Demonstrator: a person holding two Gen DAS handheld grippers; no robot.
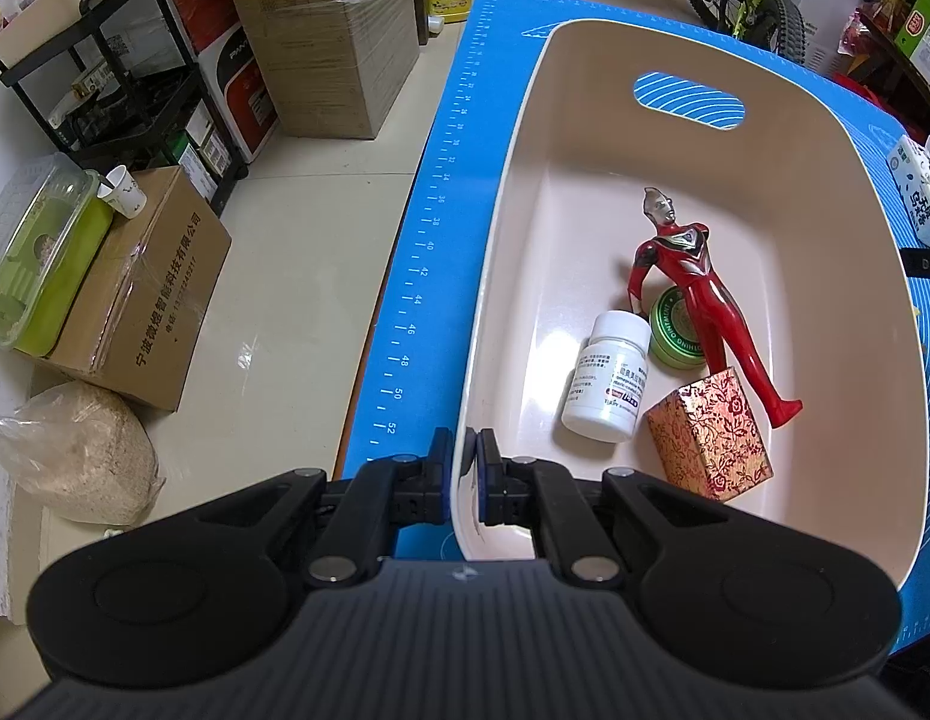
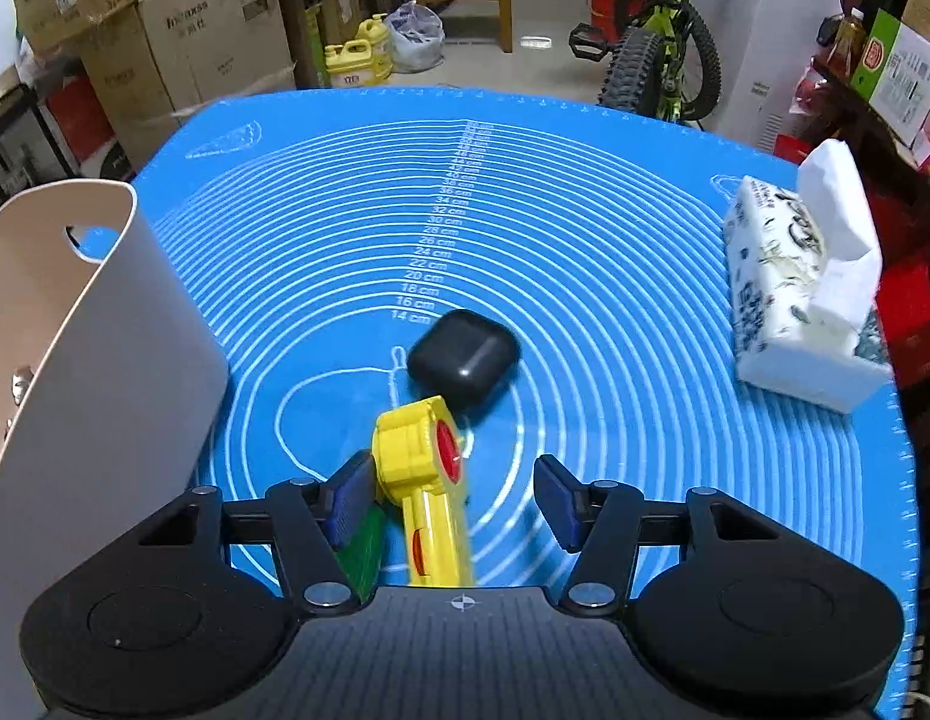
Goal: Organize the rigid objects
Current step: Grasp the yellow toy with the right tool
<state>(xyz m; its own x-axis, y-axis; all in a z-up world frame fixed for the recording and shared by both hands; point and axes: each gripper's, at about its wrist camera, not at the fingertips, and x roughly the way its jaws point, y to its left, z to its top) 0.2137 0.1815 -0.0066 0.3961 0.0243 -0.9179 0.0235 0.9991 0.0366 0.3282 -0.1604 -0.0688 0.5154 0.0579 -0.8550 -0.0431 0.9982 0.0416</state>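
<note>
**Left gripper clamped on the bin rim, right one wide open over the yellow toy**

Left gripper (image 1: pixel 463 450) is clenched on the near rim of the beige plastic bin (image 1: pixel 825 192), one pad outside the wall, one inside. The bin sits on the blue silicone mat (image 1: pixel 429 228) that covers the counter.

Inside the bin, all bunched toward the near end:
- red & silver Ultraman figure (image 1: pixel 699 294), lying on its back, head toward the far handle slot
- green round tin (image 1: pixel 675 336), partly under the figure
- white pill bottle (image 1: pixel 612 378) on its side, touching the tin
- red/gold floral box (image 1: pixel 711 435), right by the figure's feet

Right gripper (image 2: pixel 454 495) is released, pads spread wide w/ nothing pinched. Between them on the mat lies a yellow toy w/ a red round part (image 2: pixel 420 462); looks like a toy gun or wrench, but it's blurry so can't say for sure. Its head is just beside the left pad, may be touching it; the right pad is well clear. A green piece (image 2: pixel 363 546) peeks out under the left finger, partly hidden.

Just beyond the yellow toy there's a black earbud case (image 2: pixel 463 357), lid shut. Tissue pack (image 2: pixel 795 288) sits at the mat's right edge, well apart. The bin's outer wall shows at the left of the right wrist view.
</note>
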